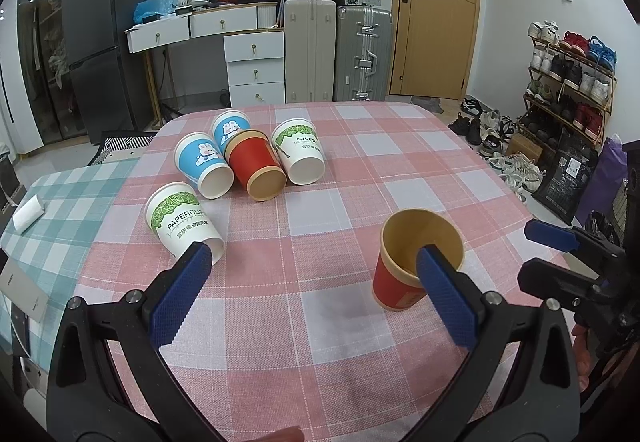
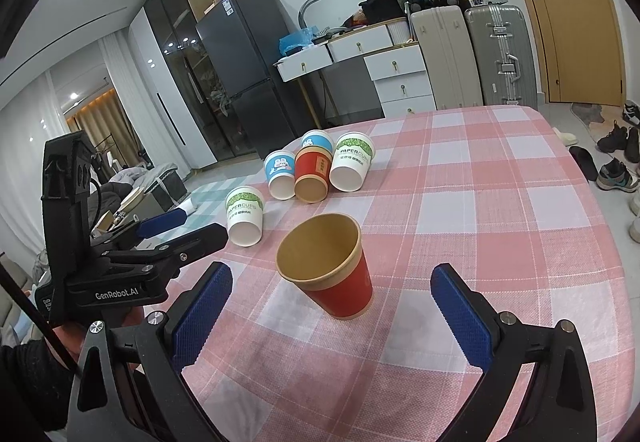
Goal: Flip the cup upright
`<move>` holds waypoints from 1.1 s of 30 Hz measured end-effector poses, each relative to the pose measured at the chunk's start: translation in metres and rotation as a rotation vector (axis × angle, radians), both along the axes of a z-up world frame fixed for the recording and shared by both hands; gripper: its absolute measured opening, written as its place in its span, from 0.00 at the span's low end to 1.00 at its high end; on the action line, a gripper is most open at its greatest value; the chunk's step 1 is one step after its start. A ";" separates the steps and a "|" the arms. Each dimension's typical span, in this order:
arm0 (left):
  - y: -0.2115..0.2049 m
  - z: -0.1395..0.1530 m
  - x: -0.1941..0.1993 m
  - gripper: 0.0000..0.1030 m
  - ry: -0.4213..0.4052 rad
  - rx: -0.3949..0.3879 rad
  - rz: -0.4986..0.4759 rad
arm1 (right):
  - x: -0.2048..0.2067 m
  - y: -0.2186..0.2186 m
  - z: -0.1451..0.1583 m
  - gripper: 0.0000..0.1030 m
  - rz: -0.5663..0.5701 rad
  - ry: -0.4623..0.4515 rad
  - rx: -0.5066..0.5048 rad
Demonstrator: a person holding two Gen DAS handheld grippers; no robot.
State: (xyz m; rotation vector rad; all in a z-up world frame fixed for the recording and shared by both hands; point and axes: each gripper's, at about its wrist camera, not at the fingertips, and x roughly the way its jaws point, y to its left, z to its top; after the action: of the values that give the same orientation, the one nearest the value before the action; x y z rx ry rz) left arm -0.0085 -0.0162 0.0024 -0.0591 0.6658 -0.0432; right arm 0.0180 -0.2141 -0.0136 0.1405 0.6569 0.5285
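A red paper cup (image 1: 412,262) (image 2: 332,270) stands upright on the pink checked tablecloth, mouth up. My right gripper (image 2: 332,318) is open, its blue pads on either side of this cup and a little nearer the camera, not touching it. My left gripper (image 1: 316,290) is open and empty; its right pad overlaps the red cup's rim in the view. Several cups lie on their sides: a green-print white cup (image 1: 184,222) (image 2: 245,216) by the left pad, and a cluster of two blue cups (image 1: 204,166), a red cup (image 1: 256,166) (image 2: 312,174) and a white cup (image 1: 300,152) (image 2: 352,166).
The table (image 1: 360,146) ends in a rounded far edge. A teal checked cloth (image 1: 68,202) with a white roll (image 1: 28,212) lies at the left. Suitcases, white drawers, a fridge, a door and a shoe rack (image 1: 568,86) stand beyond.
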 end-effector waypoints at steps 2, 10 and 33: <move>0.001 0.001 0.000 0.99 0.000 0.001 -0.001 | 0.001 0.000 0.000 0.99 0.000 0.002 0.000; 0.003 -0.001 0.000 0.99 0.005 0.007 -0.001 | 0.001 0.000 -0.001 0.99 -0.001 0.002 0.001; 0.004 -0.002 -0.002 0.99 0.004 0.013 -0.003 | 0.001 -0.001 -0.002 0.99 -0.002 0.004 0.002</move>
State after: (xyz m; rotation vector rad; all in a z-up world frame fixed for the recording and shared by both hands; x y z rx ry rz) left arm -0.0101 -0.0118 0.0007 -0.0451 0.6701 -0.0416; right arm 0.0191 -0.2154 -0.0152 0.1442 0.6601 0.5272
